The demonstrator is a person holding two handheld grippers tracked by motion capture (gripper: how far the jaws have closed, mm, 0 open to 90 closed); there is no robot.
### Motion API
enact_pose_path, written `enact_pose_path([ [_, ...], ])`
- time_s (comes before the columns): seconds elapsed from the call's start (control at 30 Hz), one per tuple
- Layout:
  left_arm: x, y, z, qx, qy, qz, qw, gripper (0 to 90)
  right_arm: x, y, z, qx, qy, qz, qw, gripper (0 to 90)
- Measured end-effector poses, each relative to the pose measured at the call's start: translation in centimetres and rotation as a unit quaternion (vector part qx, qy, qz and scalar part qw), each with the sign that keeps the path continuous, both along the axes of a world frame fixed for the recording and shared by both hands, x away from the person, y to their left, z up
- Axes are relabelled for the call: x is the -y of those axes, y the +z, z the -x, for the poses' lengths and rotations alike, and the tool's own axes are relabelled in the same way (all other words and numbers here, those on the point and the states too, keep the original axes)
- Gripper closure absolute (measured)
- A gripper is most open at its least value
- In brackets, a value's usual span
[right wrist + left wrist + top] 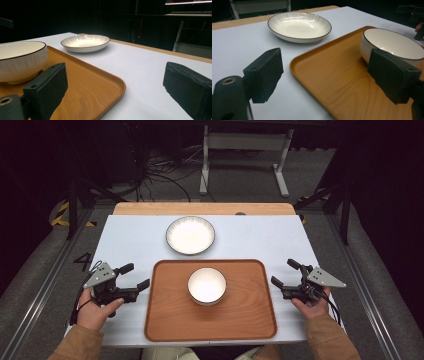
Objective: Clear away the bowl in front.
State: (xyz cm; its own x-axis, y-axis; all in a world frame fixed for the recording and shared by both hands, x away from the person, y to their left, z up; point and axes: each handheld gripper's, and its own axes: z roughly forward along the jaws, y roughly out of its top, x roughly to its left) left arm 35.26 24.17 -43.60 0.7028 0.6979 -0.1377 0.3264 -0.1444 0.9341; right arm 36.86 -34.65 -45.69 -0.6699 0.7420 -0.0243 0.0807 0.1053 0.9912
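High view: left tool (135,276) and right tool (284,272) rest released at the counter's (130,240) side edges, flanking a wooden tray (240,305) holding a round white bowl (206,285).

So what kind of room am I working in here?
Probably a lab or recording rig, not a kitchen: dark surroundings, loose cables on the floor behind the table, and hazard-striped tape by metal frame legs. The tray, bowl and plate look staged.

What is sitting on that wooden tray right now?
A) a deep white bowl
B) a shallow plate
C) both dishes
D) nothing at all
A: the bowl stands alone on the tray, while the plate lies on the white table surface beyond it.
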Motion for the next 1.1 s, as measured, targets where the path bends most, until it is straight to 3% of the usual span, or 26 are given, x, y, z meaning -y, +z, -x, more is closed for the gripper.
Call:
enact_pose_path([
  [0.83, -0.8, -3.2, 0.2, -0.015, 0.009, 0.012, 0.9998, 11.4, 0.0, 0.0, 0.0, 0.002, 0.002, 0.001, 1.0000, 6.3],
  [1.1, -0.6, -3.3, 0.4, -0.007, 0.013, 0.009, 0.9998, 7.9, 0.0, 0.0, 0.1, 0.003, 0.001, 0.001, 1.0000, 6.3],
])
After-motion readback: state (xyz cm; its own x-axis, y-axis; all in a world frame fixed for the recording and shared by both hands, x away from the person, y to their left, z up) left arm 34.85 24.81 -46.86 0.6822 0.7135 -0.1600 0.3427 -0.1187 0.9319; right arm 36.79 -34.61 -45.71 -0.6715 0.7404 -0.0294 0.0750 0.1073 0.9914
